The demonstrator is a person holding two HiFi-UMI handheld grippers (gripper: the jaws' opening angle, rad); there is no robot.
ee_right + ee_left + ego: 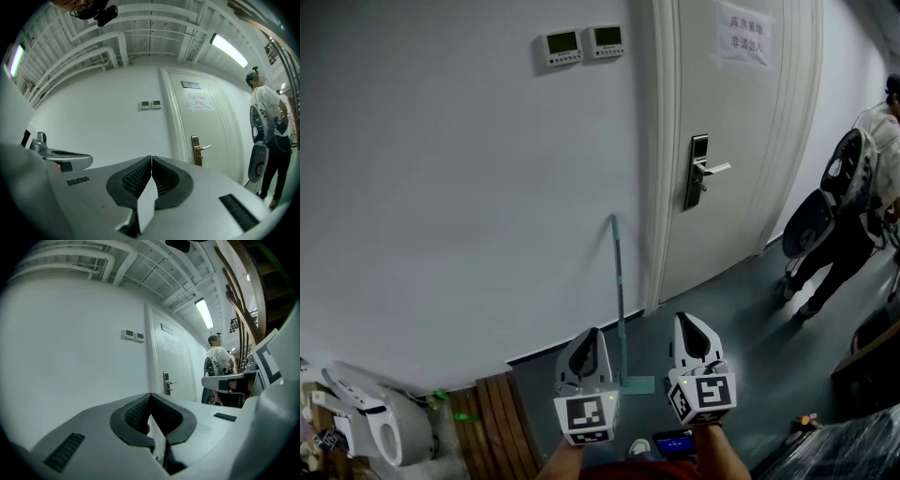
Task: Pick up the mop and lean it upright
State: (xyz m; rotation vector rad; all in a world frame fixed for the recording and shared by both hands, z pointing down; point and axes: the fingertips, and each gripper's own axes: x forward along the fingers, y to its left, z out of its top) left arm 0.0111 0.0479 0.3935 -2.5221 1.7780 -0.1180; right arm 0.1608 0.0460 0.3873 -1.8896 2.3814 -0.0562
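The mop has a thin teal handle and a flat teal head. It stands upright on the dark floor and leans against the white wall just left of the door frame. My left gripper and right gripper are side by side in front of it, level, one on each side of the handle and clear of it. Both are shut and hold nothing: the left gripper's jaws meet at the tip, and so do the right gripper's. Neither gripper view shows the mop.
A white door with a lever handle is right of the mop. Two wall control panels hang above. A person with equipment stands at the far right. A white device and wooden slats lie lower left.
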